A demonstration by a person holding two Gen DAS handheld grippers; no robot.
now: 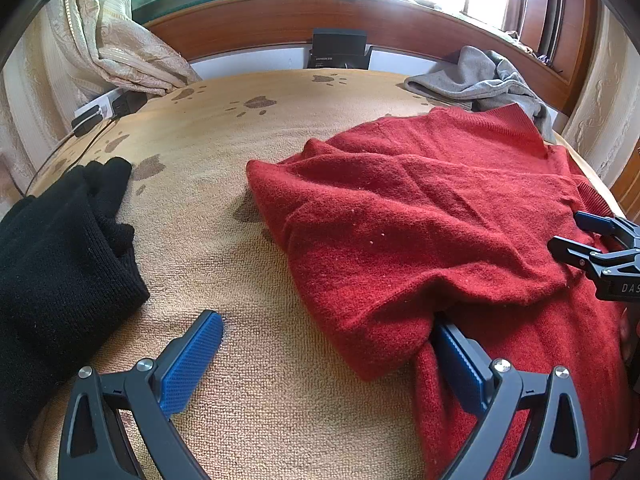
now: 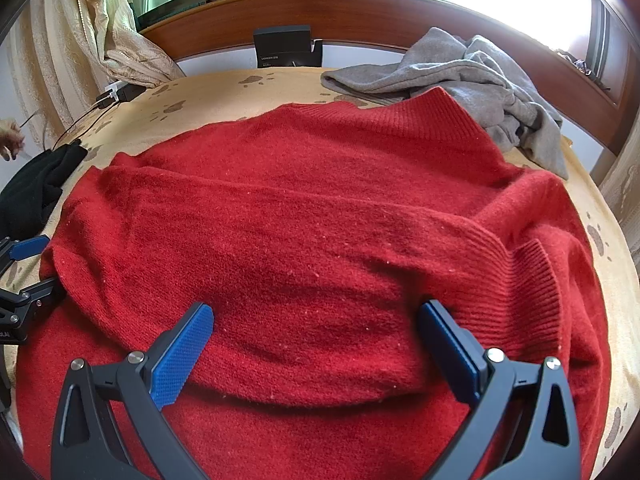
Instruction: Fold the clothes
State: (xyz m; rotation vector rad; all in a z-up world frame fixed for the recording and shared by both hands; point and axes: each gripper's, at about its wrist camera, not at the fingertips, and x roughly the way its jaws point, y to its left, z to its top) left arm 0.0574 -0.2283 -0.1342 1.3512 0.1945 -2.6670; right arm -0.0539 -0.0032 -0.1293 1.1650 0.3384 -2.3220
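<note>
A red knit sweater [image 1: 420, 220] lies on the bed with its left side folded over the body; it fills the right wrist view [image 2: 320, 220]. My left gripper [image 1: 328, 344] is open at the sweater's left edge, its right finger [image 1: 460, 364] tucked against the underside of the folded flap and its left finger [image 1: 196, 356] over bare bed cover. Low over the sweater's middle, my right gripper [image 2: 316, 336] is open, with a raised fold of knit between its fingers. Each gripper also shows at the edge of the other's view: the right gripper [image 1: 576, 236], the left gripper [image 2: 36, 270].
A folded black garment [image 1: 60, 260] lies at the left. A crumpled grey garment [image 2: 460, 80] sits at the back right. The tan paw-print bed cover [image 1: 240, 140] ends at a wooden headboard [image 1: 280, 20] with a black box [image 1: 340, 48]. A charger and cables [image 1: 100, 112] lie back left.
</note>
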